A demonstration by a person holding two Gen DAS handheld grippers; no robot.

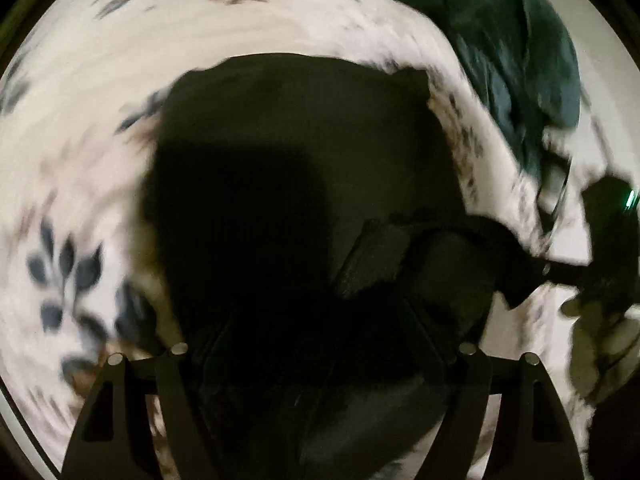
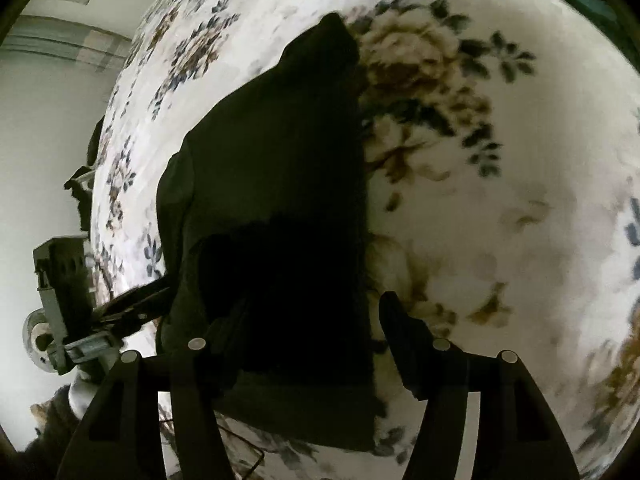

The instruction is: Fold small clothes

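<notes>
A dark, flat-lying garment (image 1: pixel 300 120) rests on a white floral bedsheet (image 1: pixel 100 160). My left gripper (image 1: pixel 320 312) points down over its near part, jaws wide apart; its fingers barely stand out against the dark cloth, and nothing looks pinched. In the right wrist view the same garment (image 2: pixel 280 140) runs from the bottom up to a pointed corner. My right gripper (image 2: pixel 312 300) is open astride its right edge. The right finger (image 2: pixel 400 332) is over the sheet (image 2: pixel 520 200); the left one is lost against the cloth.
A crumpled dark teal cloth (image 1: pixel 520 60) lies on the bed at the upper right. The other gripper's body (image 2: pixel 68 300) reaches onto the garment from the bed's left edge. A pale wall and floor (image 2: pixel 40 140) lie beyond that edge.
</notes>
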